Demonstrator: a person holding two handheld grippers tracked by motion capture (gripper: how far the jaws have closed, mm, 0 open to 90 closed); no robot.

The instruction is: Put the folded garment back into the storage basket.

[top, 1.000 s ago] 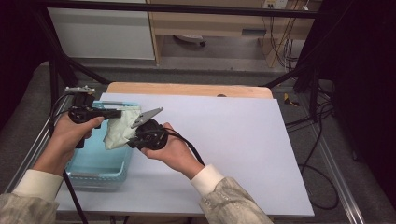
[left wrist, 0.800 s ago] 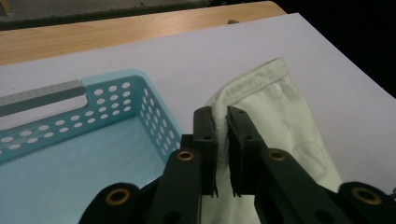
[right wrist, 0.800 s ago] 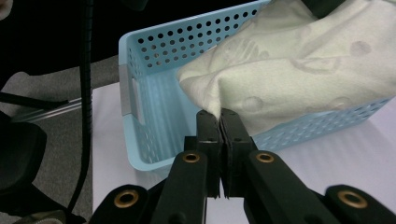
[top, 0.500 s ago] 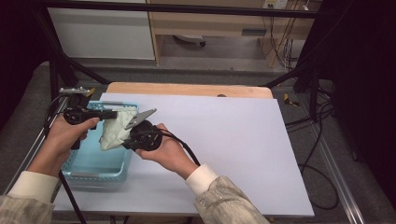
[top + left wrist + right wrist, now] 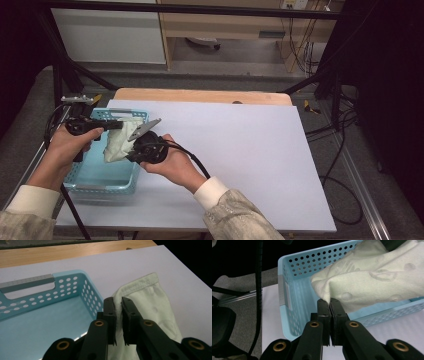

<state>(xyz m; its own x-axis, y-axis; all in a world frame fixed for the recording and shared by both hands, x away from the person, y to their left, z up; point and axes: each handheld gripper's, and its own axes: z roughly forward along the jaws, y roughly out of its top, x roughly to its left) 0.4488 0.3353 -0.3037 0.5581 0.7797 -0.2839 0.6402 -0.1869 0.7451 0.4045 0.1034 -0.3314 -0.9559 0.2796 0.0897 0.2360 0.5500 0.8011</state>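
two grippers — left; right — clamp one cloth above basket

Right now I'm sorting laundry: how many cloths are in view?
1: a pale cloth held over the blue basket by both tongs, left and right. The basket floor looks bare.

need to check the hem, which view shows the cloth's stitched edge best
The left gripper view: the cloth fills its right side and the stitched hem runs clear along the top. The right gripper view shows the cloth close, with faint printed circles but no hem. The high view shows the cloth as a small pale bundle over the basket.
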